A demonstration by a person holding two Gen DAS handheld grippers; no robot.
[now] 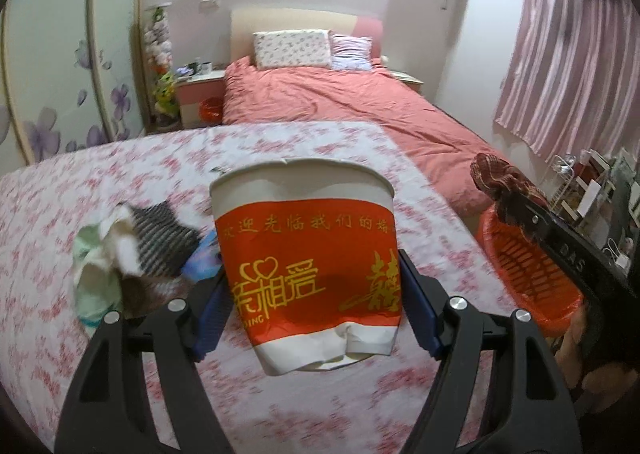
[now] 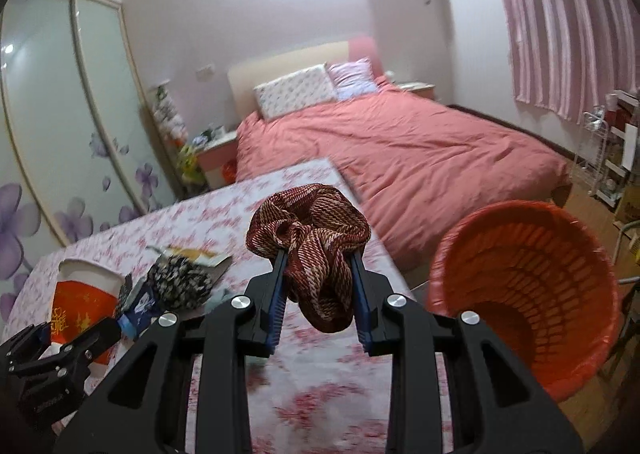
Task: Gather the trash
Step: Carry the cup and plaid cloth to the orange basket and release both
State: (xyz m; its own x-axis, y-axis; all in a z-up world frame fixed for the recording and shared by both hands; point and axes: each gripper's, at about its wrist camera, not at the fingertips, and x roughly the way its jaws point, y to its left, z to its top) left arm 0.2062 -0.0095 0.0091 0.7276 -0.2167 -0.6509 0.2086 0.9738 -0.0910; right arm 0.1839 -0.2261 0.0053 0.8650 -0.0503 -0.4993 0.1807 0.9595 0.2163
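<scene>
Paper cup, centre frame: white with red band, gold lettering. Scrunched cloth, centre: dark red/cream woven pattern. Basket, lower right: orange-red lattice. Tablecloth: white, pink floral print. Bed cover: salmon pink. Curtain, upper right: pink stripes. Gripper pads: blue.

Pink bed, pink curtains, floral wardrobe.

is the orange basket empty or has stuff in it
Looks empty: the right wrist view looks into the orange basket and shows only bare slatted walls; its very bottom is dark.
</scene>
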